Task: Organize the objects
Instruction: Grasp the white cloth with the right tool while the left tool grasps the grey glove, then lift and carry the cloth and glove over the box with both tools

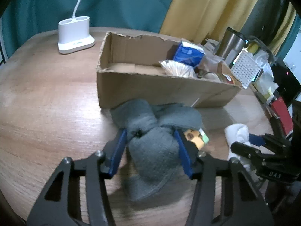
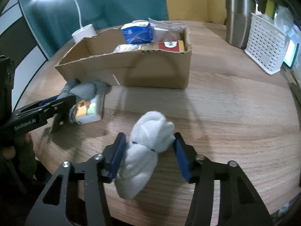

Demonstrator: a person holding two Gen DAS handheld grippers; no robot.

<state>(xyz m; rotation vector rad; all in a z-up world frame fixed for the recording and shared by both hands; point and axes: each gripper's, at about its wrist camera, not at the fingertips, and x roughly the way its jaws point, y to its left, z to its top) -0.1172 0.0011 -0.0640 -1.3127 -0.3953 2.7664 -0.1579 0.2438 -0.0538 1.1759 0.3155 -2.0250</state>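
A: Where do the bundles lie?
B: Near the table's (image 2: 225, 113) front edge, before the cardboard box (image 2: 143, 69). The left gripper (image 1: 150, 137) pinches the grey sock bundle (image 1: 154, 150); the right gripper (image 2: 148, 143) pinches the white sock bundle (image 2: 148, 143).
A: Advice?
B: Lift both clear of the box wall, then release inside.

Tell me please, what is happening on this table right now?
A person is tidying a round wooden table with two tools. The left hand-held gripper has its blue pads against a grey sock bundle, beside a small packet. The right hand-held gripper is shut on a white sock bundle. Both bundles lie in front of an open cardboard box that already holds packets. Neither bundle is in the box yet.
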